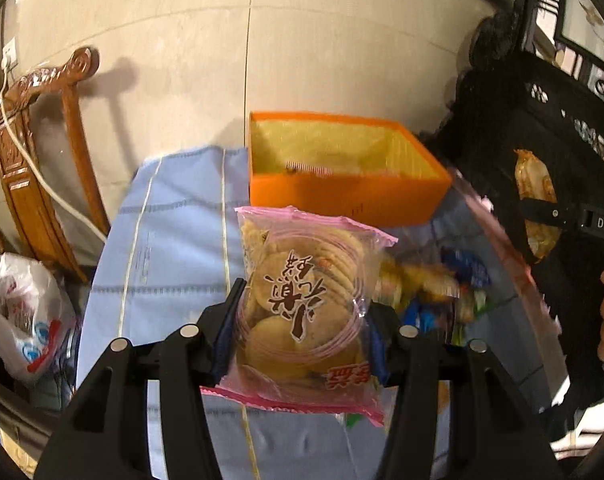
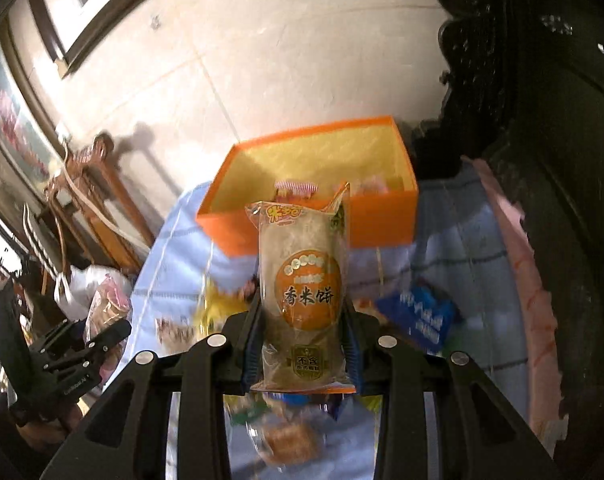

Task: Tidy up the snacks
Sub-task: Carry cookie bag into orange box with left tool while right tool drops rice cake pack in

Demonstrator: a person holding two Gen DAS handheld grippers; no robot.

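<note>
My left gripper (image 1: pixel 302 320) is shut on a pink-edged clear packet of round rice crackers (image 1: pixel 306 304) and holds it above the blue tablecloth. My right gripper (image 2: pixel 302 320) is shut on a clear rice cracker packet with an orange round label (image 2: pixel 304 288). An open orange box (image 1: pixel 342 196) with a yellow inside stands beyond both packets; it also shows in the right wrist view (image 2: pixel 302 224), with a few packets inside. Loose snack packets (image 1: pixel 434 284) lie on the cloth below. The right gripper with its packet also shows in the left view (image 1: pixel 538 204), and the left gripper in the right view (image 2: pixel 85 344).
A blue checked tablecloth (image 1: pixel 173 240) covers the table. A carved wooden chair (image 1: pixel 33 152) stands at the left by the wall. A white plastic bag (image 1: pixel 21 312) sits at the lower left. Dark carved furniture (image 2: pixel 542 160) stands at the right. A blue packet (image 2: pixel 422 312) lies on the cloth.
</note>
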